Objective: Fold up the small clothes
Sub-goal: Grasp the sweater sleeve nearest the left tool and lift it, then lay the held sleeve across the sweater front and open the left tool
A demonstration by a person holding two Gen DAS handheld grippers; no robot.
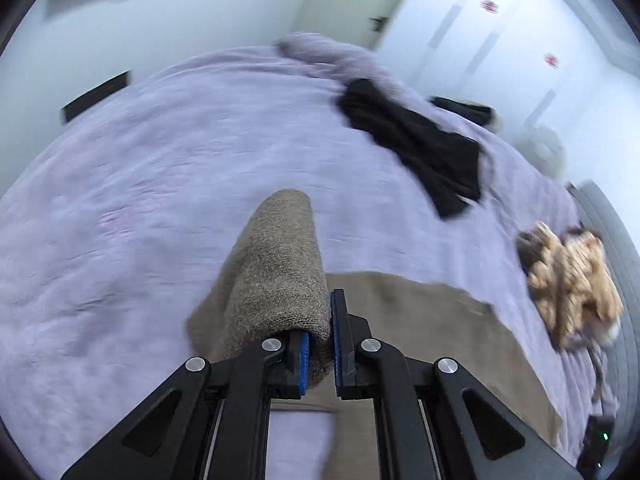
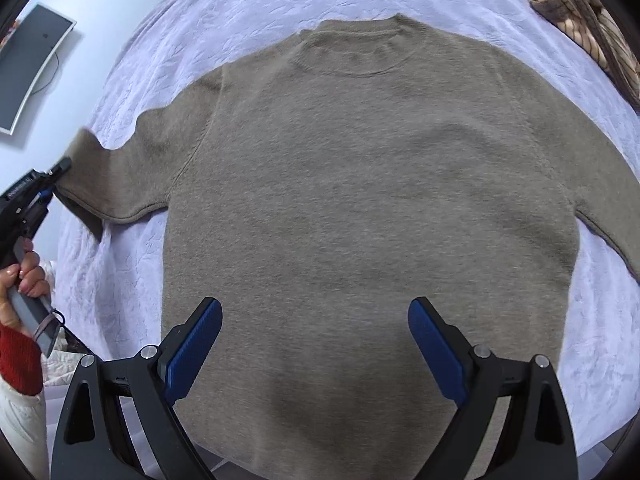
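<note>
A grey-brown knit sweater [image 2: 360,184] lies flat on the lilac bedspread [image 2: 168,60], collar at the far side. My left gripper [image 1: 320,332] is shut on the cuff of its left sleeve [image 1: 276,264], which is lifted above the bed. That gripper also shows at the left edge of the right wrist view [image 2: 48,184], holding the sleeve end [image 2: 120,176]. My right gripper [image 2: 316,328] is open and empty, hovering over the sweater's lower body.
A black garment [image 1: 416,140] lies farther back on the bed. A tan and brown patterned garment [image 1: 572,280] lies at the right edge. A wall monitor [image 2: 32,68] hangs at the left. White walls and wardrobe doors [image 1: 500,40] stand beyond.
</note>
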